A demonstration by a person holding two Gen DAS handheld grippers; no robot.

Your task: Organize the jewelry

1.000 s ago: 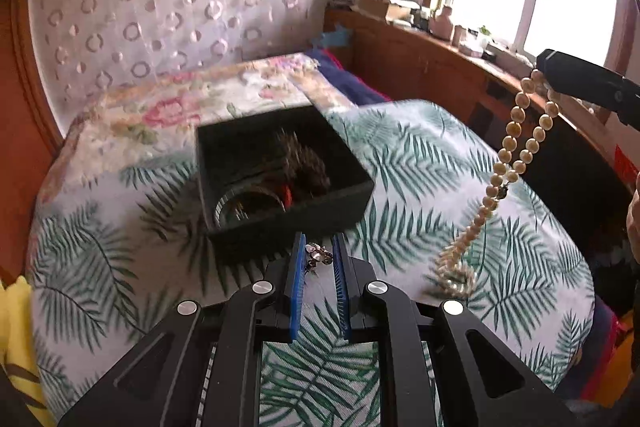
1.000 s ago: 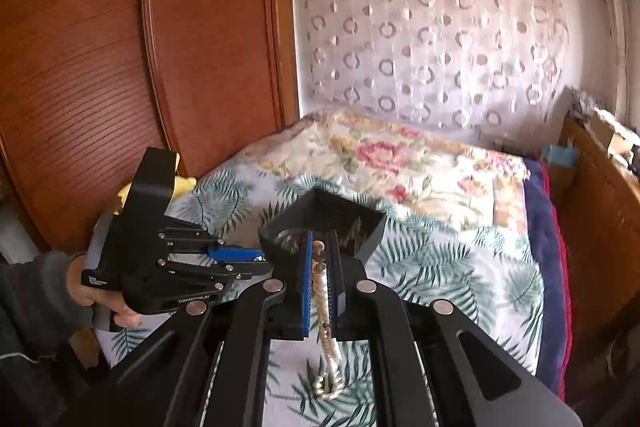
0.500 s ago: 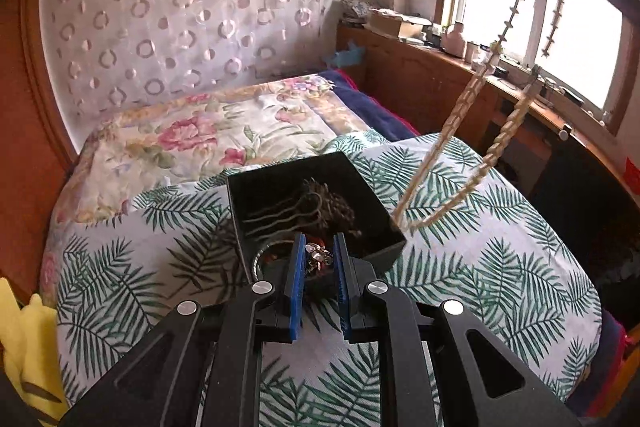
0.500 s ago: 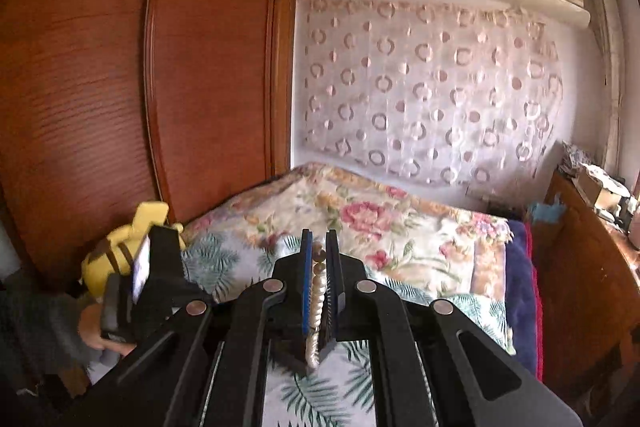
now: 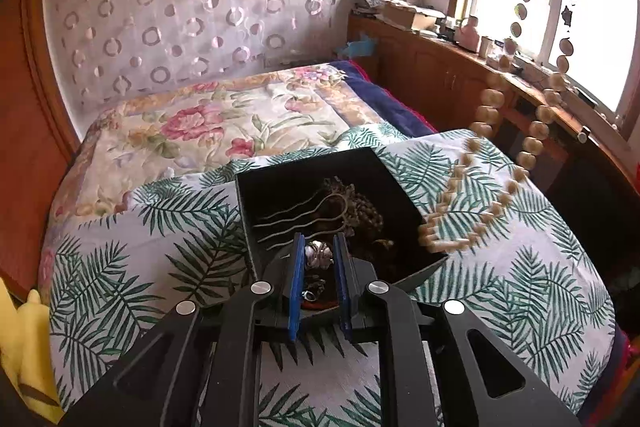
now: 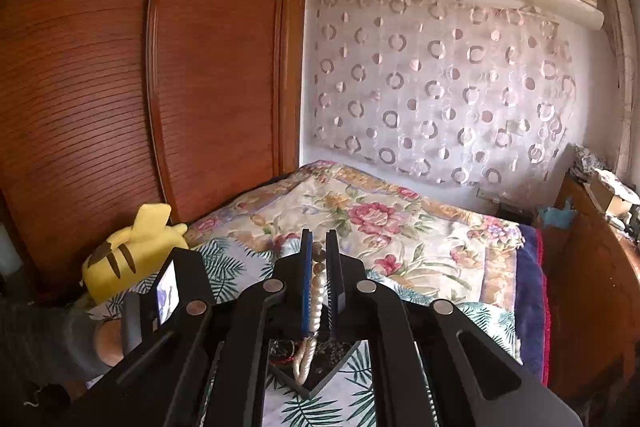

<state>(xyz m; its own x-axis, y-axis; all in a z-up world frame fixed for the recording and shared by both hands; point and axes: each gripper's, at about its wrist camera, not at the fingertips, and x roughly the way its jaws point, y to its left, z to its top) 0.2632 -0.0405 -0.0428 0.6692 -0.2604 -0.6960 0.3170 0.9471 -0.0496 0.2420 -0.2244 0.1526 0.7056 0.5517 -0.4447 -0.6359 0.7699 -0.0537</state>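
Here, a bed [image 5: 168,131] fills both views, spread with a floral quilt [image 6: 384,215] and, nearer, a palm-leaf sheet [image 5: 120,267]. From the left: a ribbed wooden wardrobe [image 6: 120,67], a yellow plush toy [image 6: 132,255] at the bed's edge, a circle-patterned curtain [image 5: 192,11] on the far wall, then a wooden cabinet [image 5: 440,75] under a bright window [image 5: 600,7] (small bottles and boxes crowd its top).

A black box [image 5: 340,203] sits on the palm-leaf sheet, holding wavy hairpins [image 5: 304,215] and dark tangled pieces. The left tool [image 5: 318,257] reaches over the box's near edge, its blue pads clamped on a small silver ornament [image 5: 318,254]. The right tool [image 6: 318,267] is closed on a pearl necklace [image 5: 476,195], which hangs in a long loop; the loop's low end lies at the box's right rim, partly screening the sheet behind. In the right wrist view the strand drops between the pads toward the box below.
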